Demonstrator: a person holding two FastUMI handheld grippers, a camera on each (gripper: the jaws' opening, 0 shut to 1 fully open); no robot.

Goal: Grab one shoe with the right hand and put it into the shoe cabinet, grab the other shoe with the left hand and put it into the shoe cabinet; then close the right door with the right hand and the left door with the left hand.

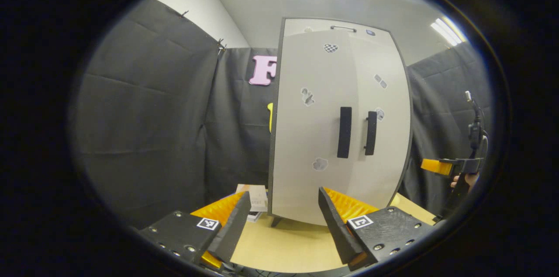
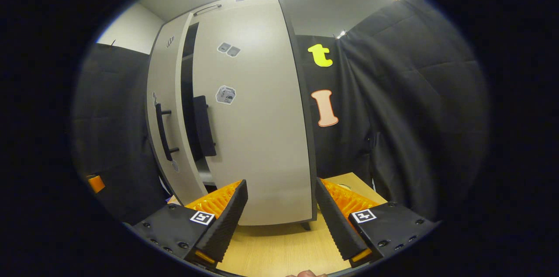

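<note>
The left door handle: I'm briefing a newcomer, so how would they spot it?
Find the pale shoe cabinet on the wooden table. Two dark vertical bars sit mid-front; the left door handle is the longer-looking one, left of its neighbour.

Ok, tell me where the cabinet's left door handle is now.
In the left gripper view, the left door handle is a dark vertical bar at the cabinet's middle, just left of the right door handle, above the wooden table.

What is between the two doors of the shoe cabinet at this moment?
In the right gripper view, a dark open gap separates the left door from the right door; a shelf edge shows inside.
</note>
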